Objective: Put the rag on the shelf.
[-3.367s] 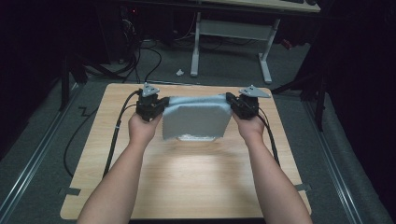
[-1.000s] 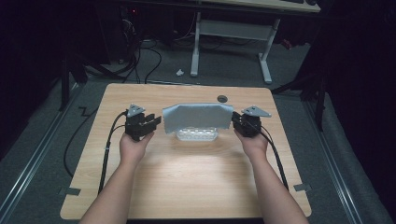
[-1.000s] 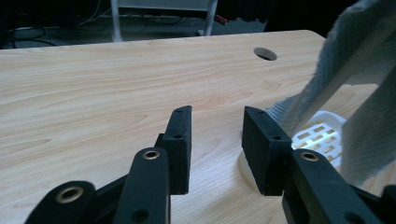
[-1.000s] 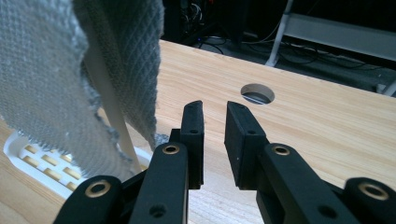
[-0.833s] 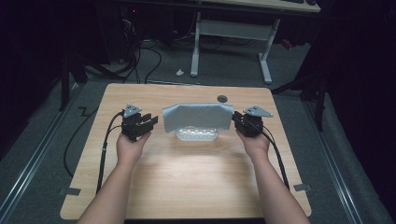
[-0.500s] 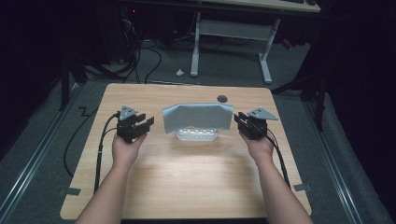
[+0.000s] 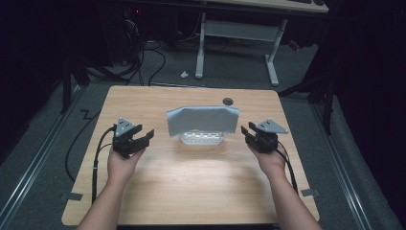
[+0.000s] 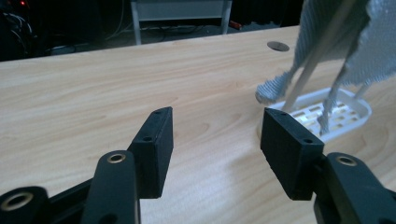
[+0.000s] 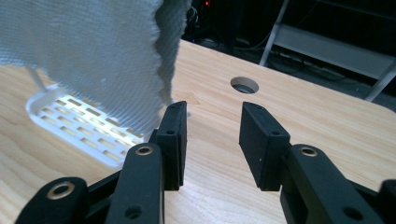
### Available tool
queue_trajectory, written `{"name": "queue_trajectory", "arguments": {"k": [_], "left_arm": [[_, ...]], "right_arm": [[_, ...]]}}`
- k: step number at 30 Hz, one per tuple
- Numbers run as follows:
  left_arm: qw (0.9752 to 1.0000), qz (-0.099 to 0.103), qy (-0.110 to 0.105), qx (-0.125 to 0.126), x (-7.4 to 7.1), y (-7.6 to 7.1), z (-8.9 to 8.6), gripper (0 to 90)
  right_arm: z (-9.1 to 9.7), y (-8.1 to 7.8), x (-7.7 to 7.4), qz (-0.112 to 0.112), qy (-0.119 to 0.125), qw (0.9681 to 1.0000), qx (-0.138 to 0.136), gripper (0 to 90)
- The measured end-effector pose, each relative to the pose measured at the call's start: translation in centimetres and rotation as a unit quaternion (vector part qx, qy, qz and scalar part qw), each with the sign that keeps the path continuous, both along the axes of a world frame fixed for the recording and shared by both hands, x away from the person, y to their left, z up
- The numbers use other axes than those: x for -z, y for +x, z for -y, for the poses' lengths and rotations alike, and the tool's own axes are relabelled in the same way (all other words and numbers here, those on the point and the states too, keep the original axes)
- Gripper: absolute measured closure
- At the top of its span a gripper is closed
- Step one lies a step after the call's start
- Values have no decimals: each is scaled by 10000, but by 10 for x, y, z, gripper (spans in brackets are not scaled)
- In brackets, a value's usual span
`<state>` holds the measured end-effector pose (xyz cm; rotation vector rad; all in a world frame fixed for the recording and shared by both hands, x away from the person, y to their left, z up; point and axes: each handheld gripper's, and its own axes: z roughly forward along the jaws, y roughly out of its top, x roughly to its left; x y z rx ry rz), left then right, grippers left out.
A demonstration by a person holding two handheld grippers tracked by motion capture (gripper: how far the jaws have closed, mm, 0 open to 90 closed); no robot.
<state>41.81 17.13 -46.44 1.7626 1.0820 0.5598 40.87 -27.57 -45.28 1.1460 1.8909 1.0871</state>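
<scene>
A grey cloth (image 7: 202, 120) hangs draped over a small white slotted rack (image 7: 202, 139) at the middle of the wooden table (image 7: 191, 187). My left gripper (image 7: 146, 136) is to the left of it, apart from the cloth. Its jaws have just been opening and stand open with nothing between them. In the left gripper view, that gripper (image 8: 215, 135) points toward the cloth (image 8: 373, 51) and the rack (image 8: 348, 116). My right gripper (image 7: 245, 132) is to the right, also just opened and empty. In the right gripper view, that gripper (image 9: 212, 135) sits close beside the cloth's edge (image 9: 84, 51).
A round cable hole (image 7: 228, 101) lies in the table behind the rack. Black cables (image 7: 98, 158) trail from the left gripper over the table's left edge. A white desk frame (image 7: 239, 33) stands on the floor beyond the table.
Both hands have drawn outward, away from the cloth, and both pairs of jaws have spread wider. The cloth, held stretched between the grippers at first, hangs free on the rack.
</scene>
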Motion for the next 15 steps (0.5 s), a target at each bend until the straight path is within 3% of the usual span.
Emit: {"name": "queue_trajectory", "arguments": {"k": [3,9,15], "left_arm": [[10000,5,-25,82,2,-10,-1,436],[9996,5,27,279,10,-33,0,434],[9970,-362,15,688,30,-73,9,433]], "right_arm": [[-3,-8,1,-84,-57,9999,-47,601],[-7,-28,5,-16,-54,9999,-158,581],[-15,-55,15,-127,-79,9996,-259,509]]}}
